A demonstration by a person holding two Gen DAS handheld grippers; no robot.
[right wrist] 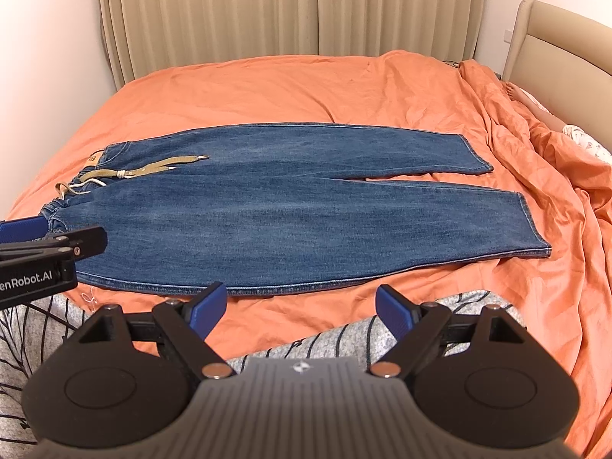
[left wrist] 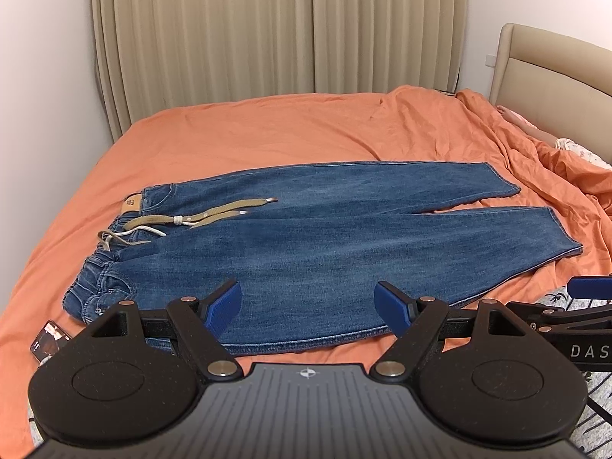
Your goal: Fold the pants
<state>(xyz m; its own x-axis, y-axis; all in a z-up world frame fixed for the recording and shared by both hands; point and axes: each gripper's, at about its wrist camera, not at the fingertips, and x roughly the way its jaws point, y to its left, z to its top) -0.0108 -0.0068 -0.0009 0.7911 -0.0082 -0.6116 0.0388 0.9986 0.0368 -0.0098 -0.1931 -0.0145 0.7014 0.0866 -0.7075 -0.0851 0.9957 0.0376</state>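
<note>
Blue denim pants lie flat on the orange bed sheet, waist to the left, both leg hems to the right. A tan drawstring lies across the waist. The pants also show in the right wrist view. My left gripper is open and empty, just above the near edge of the pants. My right gripper is open and empty, just short of the near edge of the pants, over the sheet. The left gripper's side shows in the right wrist view.
A phone lies on the bed near the waistband. A rumpled orange duvet is piled at the right by the beige headboard. Curtains hang behind the bed. A grey patterned cloth lies under my right gripper.
</note>
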